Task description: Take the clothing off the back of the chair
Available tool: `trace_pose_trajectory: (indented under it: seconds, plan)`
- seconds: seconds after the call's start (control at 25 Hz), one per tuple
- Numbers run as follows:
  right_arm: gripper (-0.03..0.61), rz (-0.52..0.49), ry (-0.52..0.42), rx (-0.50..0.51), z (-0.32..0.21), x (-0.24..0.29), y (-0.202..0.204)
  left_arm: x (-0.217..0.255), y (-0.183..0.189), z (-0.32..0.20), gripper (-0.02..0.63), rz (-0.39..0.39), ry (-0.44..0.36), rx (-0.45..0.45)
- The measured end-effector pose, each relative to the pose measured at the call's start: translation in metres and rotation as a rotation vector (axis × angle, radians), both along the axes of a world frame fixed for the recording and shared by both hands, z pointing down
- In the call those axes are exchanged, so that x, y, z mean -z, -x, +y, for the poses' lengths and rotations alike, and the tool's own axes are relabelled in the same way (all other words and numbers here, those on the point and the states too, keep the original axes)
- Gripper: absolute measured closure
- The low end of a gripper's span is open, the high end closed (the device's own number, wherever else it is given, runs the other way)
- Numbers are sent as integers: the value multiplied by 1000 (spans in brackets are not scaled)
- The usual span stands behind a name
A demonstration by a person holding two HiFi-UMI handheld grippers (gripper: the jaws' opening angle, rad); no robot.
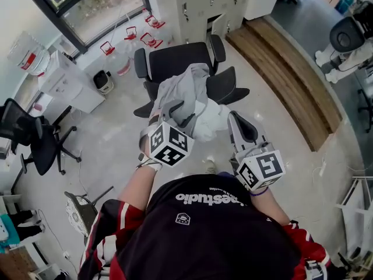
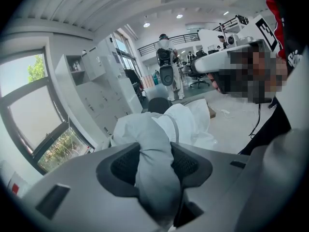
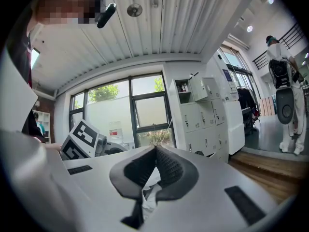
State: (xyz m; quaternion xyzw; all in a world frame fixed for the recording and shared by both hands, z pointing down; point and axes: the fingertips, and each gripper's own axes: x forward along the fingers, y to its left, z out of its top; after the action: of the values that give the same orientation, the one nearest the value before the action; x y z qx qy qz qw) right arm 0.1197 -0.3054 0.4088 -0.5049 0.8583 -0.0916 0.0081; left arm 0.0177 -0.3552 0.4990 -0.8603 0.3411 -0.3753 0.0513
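A pale grey and white garment (image 1: 195,95) hangs over the back of a black office chair (image 1: 180,58) just in front of me. My left gripper (image 1: 175,114) grips the garment's left side; in the left gripper view a thick grey fold (image 2: 153,166) sits squeezed between the pads of my left gripper (image 2: 154,153). My right gripper (image 1: 233,120) holds the garment's right edge. In the right gripper view the tips of my right gripper (image 3: 155,151) meet, with a bit of white cloth (image 3: 150,181) pinched below them.
Another black chair (image 1: 32,139) stands at the left, beside a low white cabinet (image 1: 70,86). White lockers (image 1: 198,4) line the far wall. A wooden step (image 1: 288,69) runs along the right. A person in a white suit (image 2: 166,66) stands far off.
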Motion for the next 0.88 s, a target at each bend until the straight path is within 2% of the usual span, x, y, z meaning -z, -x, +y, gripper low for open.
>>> trace_pose_trajectory:
  seconds: [0.44,0.88]
  plan:
    - [563,-7,0,3,9,3,6,12,3,14,548,65,14,-16]
    - [563,-9,0,44,6,14,11,27,9,17,566,180,25,26]
